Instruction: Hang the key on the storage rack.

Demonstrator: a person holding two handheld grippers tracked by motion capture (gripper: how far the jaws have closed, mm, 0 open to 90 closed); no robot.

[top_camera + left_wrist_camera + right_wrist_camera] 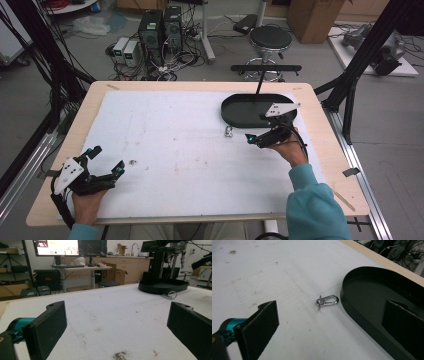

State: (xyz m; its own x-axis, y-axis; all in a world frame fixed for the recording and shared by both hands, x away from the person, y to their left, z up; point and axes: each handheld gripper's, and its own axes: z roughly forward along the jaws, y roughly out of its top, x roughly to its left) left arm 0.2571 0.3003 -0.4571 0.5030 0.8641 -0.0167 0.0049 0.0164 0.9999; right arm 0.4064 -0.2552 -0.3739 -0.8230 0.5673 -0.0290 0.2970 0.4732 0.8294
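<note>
Metal clip [327, 300] just beside black tray [352, 312], both grippers' fingers wide apart, empty

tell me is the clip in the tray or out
Out. The clip lies on the white mat just beside the tray wall; tray floor looks bare.

A metal clip [327, 300] lies just beside the tray [362, 317] on the table [200, 150].

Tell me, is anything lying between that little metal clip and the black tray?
Nothing. In the right gripper view, the metal clip lies just beside the black tray, with bare white mat between them.
</note>
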